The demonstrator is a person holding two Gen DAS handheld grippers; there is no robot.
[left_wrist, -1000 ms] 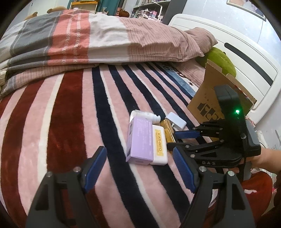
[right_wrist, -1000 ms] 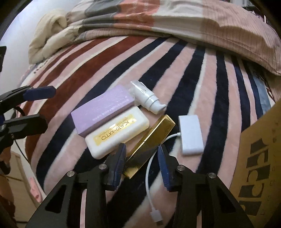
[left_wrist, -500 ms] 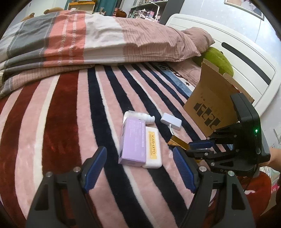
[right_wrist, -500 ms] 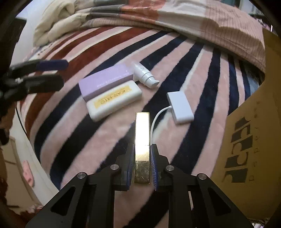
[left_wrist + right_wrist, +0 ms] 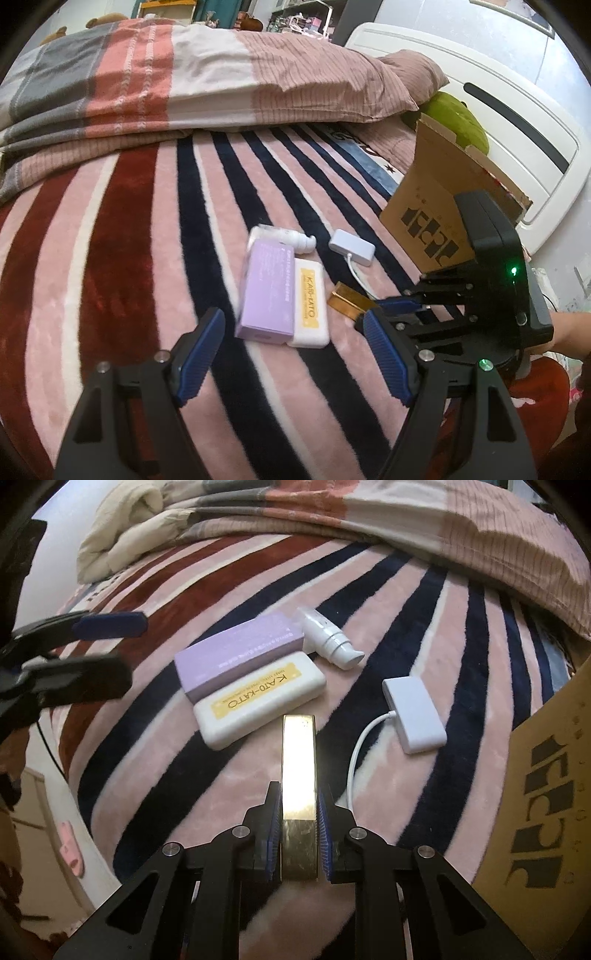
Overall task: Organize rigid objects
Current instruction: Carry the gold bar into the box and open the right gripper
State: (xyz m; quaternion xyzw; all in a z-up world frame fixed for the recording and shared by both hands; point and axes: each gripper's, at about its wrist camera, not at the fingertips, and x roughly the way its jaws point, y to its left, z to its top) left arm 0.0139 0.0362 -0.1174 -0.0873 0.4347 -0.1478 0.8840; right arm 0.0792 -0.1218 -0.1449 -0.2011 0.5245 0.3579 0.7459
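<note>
— Between the right gripper's (image 5: 298,834) pads, what sits there?

— A gold bar-shaped case (image 5: 298,775), clamped at its near end, pointing forward above the striped blanket (image 5: 424,635).

— And the left gripper (image 5: 295,354)?

— Jaws spread wide, gripping nothing, near the purple box (image 5: 266,291).

— What lies on the blanket?

— That purple box touches a white case with a yellow label (image 5: 258,703); a white pump bottle (image 5: 328,638) touches the box's far end. A white adapter with a cable (image 5: 413,712) lies apart, near the cardboard box (image 5: 546,797).
</note>
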